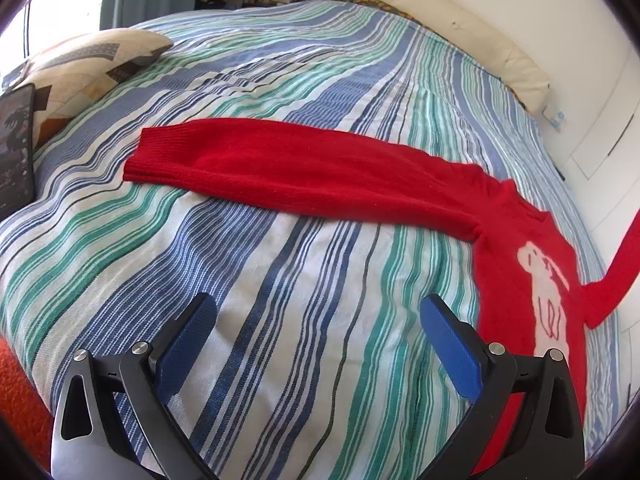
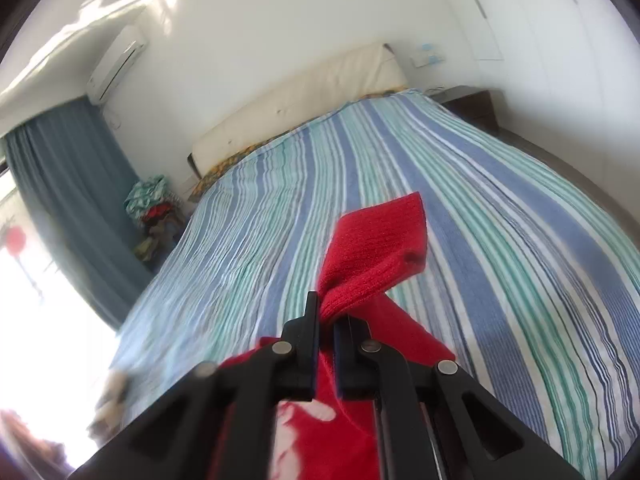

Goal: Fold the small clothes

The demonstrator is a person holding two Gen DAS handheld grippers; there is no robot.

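Right gripper (image 2: pixel 327 320) pinched one sleeve cuff (image 2: pixel 380 256) of the red sweater (image 1: pixel 504 264); left gripper (image 1: pixel 320 320) stood spread, empty.
Sweater lay face up near the bed's (image 1: pixel 280 280) edge, other sleeve (image 1: pixel 280 164) outstretched across the striped cover. Folding had barely started. No legible writing.
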